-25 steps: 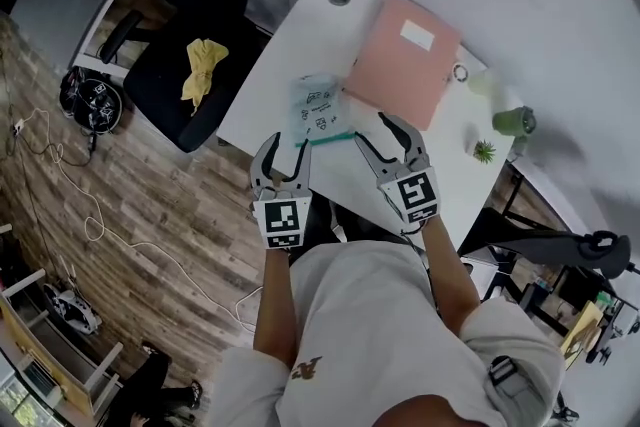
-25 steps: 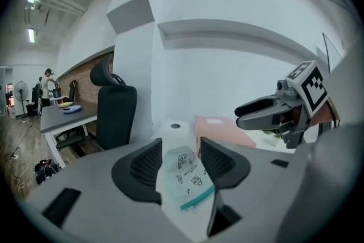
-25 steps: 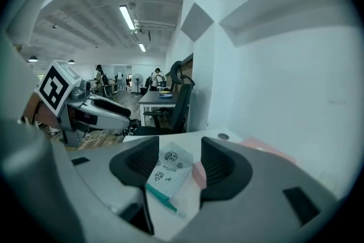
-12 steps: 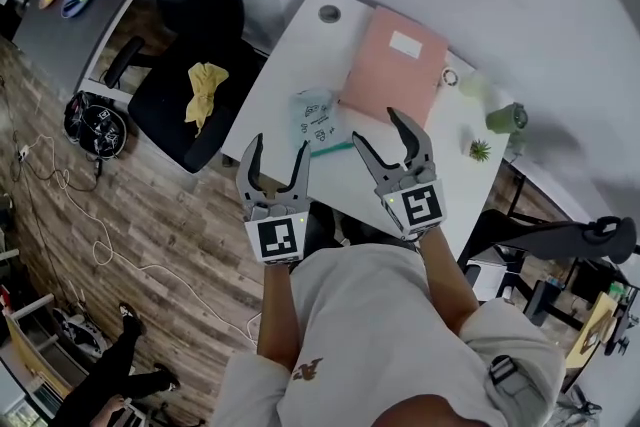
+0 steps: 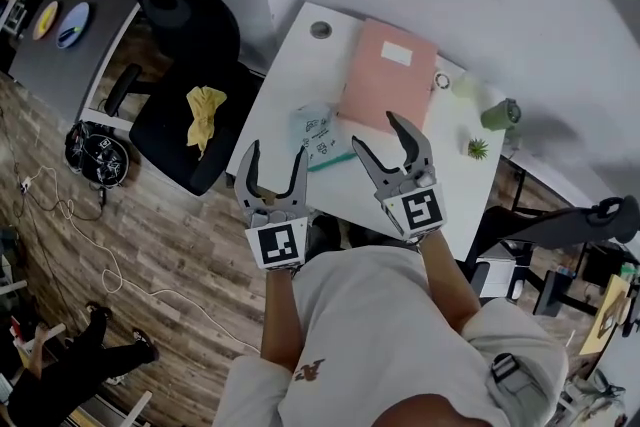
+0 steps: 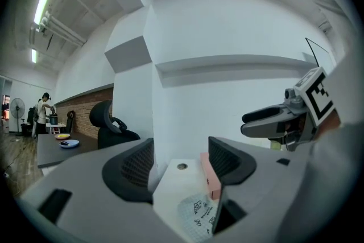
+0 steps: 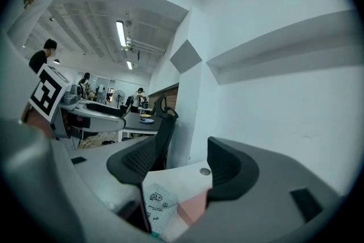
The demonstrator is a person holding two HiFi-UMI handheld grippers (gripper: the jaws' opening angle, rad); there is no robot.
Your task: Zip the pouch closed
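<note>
The pale, printed pouch (image 5: 316,127) lies flat on the white table (image 5: 300,55), its teal zip edge (image 5: 331,158) towards me. My left gripper (image 5: 276,153) hangs above the table's near edge, open and empty, just left of the pouch. My right gripper (image 5: 378,132) hovers open and empty to the right of the zip edge. In the left gripper view the pouch (image 6: 199,213) shows low between the open fingers (image 6: 136,165). The right gripper view has the pouch (image 7: 156,205) below its spread fingers (image 7: 224,168).
A pink binder (image 5: 388,75) lies behind the pouch. A green cup (image 5: 498,115), a small plant (image 5: 478,148) and a ring (image 5: 441,80) stand at the right. A black chair (image 5: 185,130) with a yellow cloth (image 5: 205,105) is to the left. Cables run across the floor.
Both grippers have risen from the pouch's zip edge and their jaws have spread wider. The pouch stays flat on the table.
</note>
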